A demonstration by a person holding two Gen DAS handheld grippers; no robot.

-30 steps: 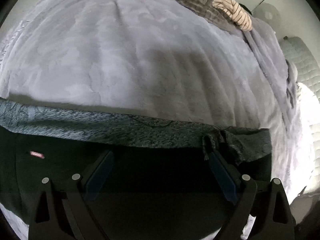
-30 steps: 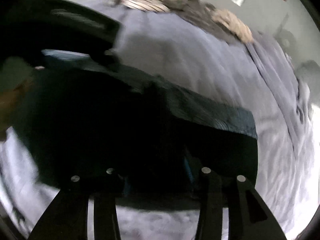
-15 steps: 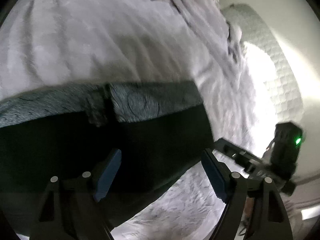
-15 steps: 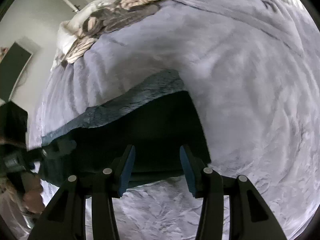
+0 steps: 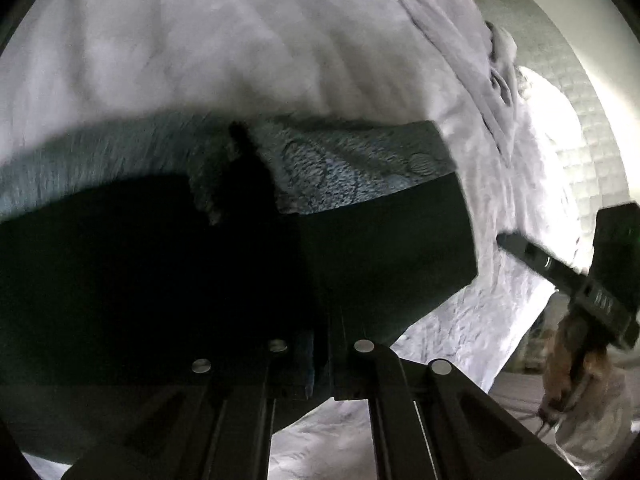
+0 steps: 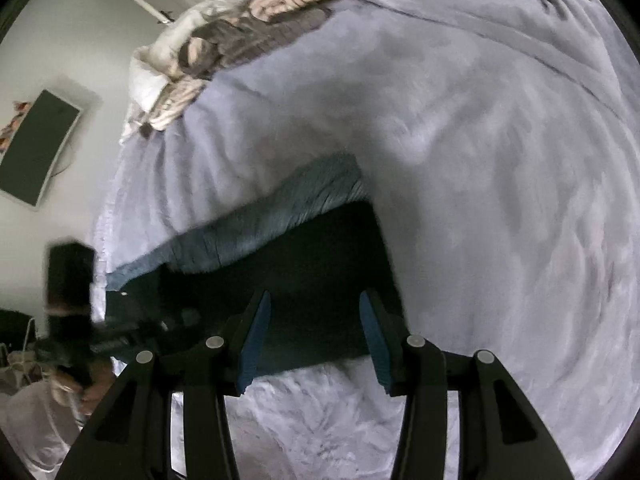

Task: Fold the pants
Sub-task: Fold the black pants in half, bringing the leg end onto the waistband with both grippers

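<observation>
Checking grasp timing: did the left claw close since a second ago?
Yes. The left claw has just closed, its fingers together on the near edge of the dark pants.

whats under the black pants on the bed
The black pants lie on a grey fleece blanket, which shows all around them. A blue-grey patterned strip shows along their far edge. Whatever lies directly beneath the pants is covered by the dark cloth.

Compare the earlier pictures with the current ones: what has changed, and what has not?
The left gripper slid toward the pants' right end and its jaws have just closed, pinching the dark fabric. The right gripper swung to that end too and hovers, jaws apart. The pants stay flat on the grey blanket.
</observation>
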